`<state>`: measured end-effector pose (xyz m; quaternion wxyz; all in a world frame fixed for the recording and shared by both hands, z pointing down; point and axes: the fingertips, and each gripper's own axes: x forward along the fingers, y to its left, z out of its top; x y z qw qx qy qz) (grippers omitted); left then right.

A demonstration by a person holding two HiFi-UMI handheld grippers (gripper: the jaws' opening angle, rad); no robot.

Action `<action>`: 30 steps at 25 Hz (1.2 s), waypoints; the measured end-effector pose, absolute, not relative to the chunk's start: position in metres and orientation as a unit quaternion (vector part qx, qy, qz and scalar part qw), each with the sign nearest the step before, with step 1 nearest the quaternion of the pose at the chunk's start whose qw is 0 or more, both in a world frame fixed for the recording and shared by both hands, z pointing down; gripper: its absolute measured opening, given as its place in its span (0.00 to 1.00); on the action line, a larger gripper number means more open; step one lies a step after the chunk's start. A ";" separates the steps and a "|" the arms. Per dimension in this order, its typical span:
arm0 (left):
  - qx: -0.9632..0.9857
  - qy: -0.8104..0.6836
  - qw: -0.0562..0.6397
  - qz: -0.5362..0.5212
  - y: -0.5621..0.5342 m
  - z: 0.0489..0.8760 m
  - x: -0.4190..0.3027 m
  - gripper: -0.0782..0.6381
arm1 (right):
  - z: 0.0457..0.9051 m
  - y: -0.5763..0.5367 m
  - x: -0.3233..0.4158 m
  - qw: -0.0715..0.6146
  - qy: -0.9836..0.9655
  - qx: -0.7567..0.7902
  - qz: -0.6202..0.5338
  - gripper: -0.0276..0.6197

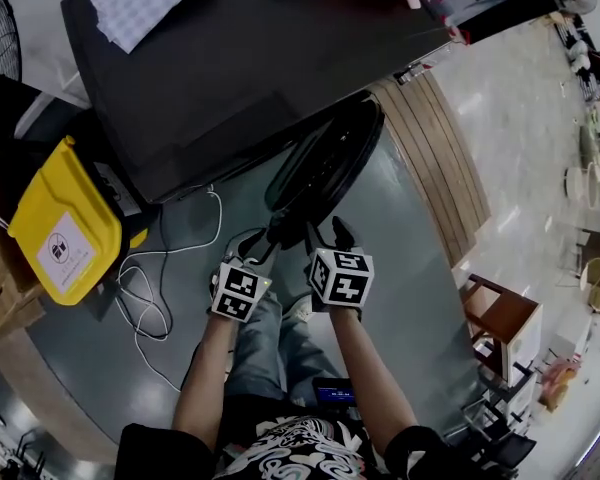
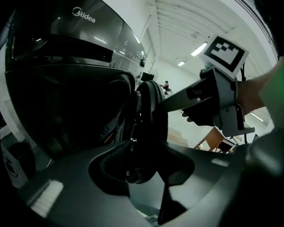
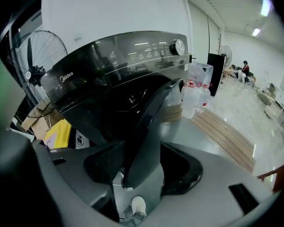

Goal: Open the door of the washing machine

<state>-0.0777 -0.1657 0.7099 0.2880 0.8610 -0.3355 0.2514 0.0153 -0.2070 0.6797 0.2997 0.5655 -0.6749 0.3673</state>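
The door is standing ajar, its edge running upright between the right gripper fingers (spread wide, not pinching). The left gripper is hovering alongside, fingers apart too.

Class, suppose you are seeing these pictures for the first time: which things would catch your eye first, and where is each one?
The dark washing machine fills the upper part of the head view, and its round door is swung out, open. Just below it, the left gripper and the right gripper both straddle the door's near edge with their jaws open. A bright yellow container stands to the left of the machine.
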 end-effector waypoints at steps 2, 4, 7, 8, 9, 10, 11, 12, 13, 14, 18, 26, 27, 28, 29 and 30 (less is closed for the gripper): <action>0.858 -0.345 0.289 0.247 -0.169 0.708 -0.082 0.29 | 0.680 -0.205 0.020 0.300 -0.677 0.559 0.374 0.41; 0.855 -0.354 0.291 0.243 -0.172 0.707 -0.084 0.28 | 0.680 -0.202 0.024 0.304 -0.682 0.550 0.375 0.40; 0.853 -0.359 0.294 0.238 -0.173 0.708 -0.084 0.28 | 0.681 -0.194 0.030 0.298 -0.688 0.539 0.384 0.32; 0.853 -0.359 0.295 0.238 -0.173 0.709 -0.084 0.28 | 0.682 -0.191 0.032 0.298 -0.689 0.536 0.385 0.31; 0.852 -0.359 0.295 0.238 -0.172 0.710 -0.083 0.28 | 0.681 -0.188 0.036 0.301 -0.690 0.535 0.384 0.31; 0.852 -0.360 0.297 0.238 -0.172 0.710 -0.082 0.28 | 0.681 -0.185 0.041 0.304 -0.690 0.535 0.382 0.30; 0.851 -0.360 0.298 0.238 -0.170 0.711 -0.081 0.28 | 0.680 -0.182 0.047 0.308 -0.689 0.535 0.379 0.30; 0.851 -0.360 0.299 0.238 -0.169 0.712 -0.079 0.28 | 0.680 -0.178 0.053 0.311 -0.687 0.537 0.378 0.29; 0.851 -0.360 0.300 0.238 -0.168 0.712 -0.077 0.28 | 0.679 -0.174 0.060 0.314 -0.684 0.541 0.377 0.28; 0.851 -0.360 0.300 0.237 -0.167 0.713 -0.075 0.28 | 0.679 -0.171 0.067 0.315 -0.680 0.545 0.376 0.27; 0.852 -0.361 0.297 0.236 -0.169 0.718 -0.074 0.28 | 0.680 -0.159 0.094 0.317 -0.660 0.567 0.377 0.23; 0.848 -0.364 0.301 0.241 -0.171 0.719 -0.076 0.28 | 0.681 -0.140 0.164 0.317 -0.631 0.598 0.380 0.22; 0.847 -0.366 0.301 0.241 -0.172 0.719 -0.076 0.28 | 0.680 -0.139 0.173 0.320 -0.624 0.606 0.376 0.21; 0.847 -0.367 0.300 0.240 -0.173 0.719 -0.077 0.28 | 0.680 -0.139 0.183 0.322 -0.617 0.615 0.371 0.21; 0.846 -0.369 0.300 0.240 -0.173 0.718 -0.078 0.28 | 0.679 -0.138 0.192 0.323 -0.609 0.623 0.368 0.21; 0.846 -0.371 0.299 0.239 -0.173 0.718 -0.078 0.28 | 0.679 -0.137 0.201 0.324 -0.601 0.632 0.366 0.21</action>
